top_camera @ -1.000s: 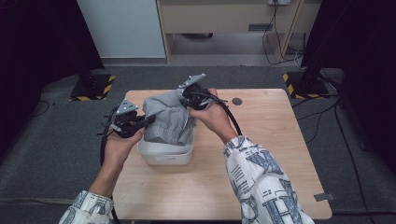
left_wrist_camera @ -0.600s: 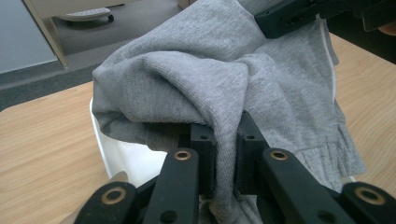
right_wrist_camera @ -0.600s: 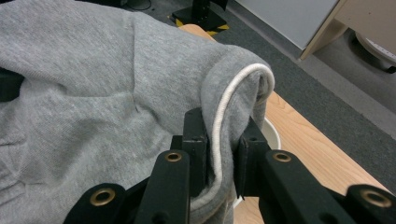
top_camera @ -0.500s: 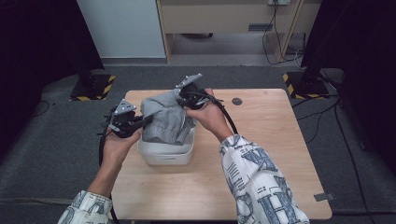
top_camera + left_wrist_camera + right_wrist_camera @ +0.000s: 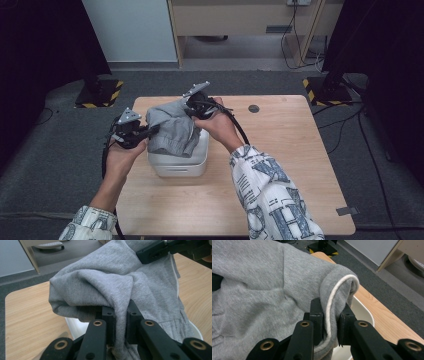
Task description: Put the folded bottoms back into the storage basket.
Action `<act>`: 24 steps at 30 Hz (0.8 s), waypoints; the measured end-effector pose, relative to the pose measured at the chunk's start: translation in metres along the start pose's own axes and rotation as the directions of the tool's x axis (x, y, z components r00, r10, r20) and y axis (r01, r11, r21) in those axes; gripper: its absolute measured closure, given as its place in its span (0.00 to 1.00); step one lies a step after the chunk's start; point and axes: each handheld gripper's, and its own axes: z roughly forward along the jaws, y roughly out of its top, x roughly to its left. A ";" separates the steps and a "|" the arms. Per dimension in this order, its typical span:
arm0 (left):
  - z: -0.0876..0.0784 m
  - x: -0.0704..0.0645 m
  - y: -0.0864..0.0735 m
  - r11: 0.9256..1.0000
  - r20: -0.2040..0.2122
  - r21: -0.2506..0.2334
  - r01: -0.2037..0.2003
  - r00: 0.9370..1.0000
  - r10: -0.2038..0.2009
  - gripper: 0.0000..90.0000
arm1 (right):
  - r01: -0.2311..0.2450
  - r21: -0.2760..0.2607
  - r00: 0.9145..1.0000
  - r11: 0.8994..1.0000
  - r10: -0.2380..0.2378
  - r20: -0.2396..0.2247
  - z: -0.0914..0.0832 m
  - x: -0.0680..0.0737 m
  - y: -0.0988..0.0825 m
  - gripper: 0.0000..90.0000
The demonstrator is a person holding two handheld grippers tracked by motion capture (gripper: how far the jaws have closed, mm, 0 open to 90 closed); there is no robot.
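Between the left jaws: a fold of the grey garment (image 5: 120, 290), pinched tight by the left gripper (image 5: 121, 322), pads pressed into the knit.
Between the right jaws: the garment's white-piped hem (image 5: 337, 292), clamped by the right gripper (image 5: 329, 322) at the opposite end.
Just beyond both jaws: the cloth hangs bunched between the two grips, lifted above the white bin (image 5: 177, 160), its lower folds drooping towards the opening.
Why held so: two grips at far edges look meant to spread the garment out or steer it over the bin; I judge it is mid-transfer.
Below the jaws: the bin sits on the wooden table (image 5: 290, 150), near its middle.
Farther off: a small dark disc (image 5: 254, 108) lies well apart, past the right hand (image 5: 220, 125).
Hard to tell: the bin's inside is covered by cloth; whether the hem touches its rim I cannot say; what kind of garment it is stays unclear.
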 end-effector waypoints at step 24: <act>0.030 -0.003 -0.010 0.999 0.018 0.044 0.017 1.000 -0.017 0.90 | -0.032 0.040 0.999 0.999 0.031 0.019 0.006 -0.011 -0.020 0.86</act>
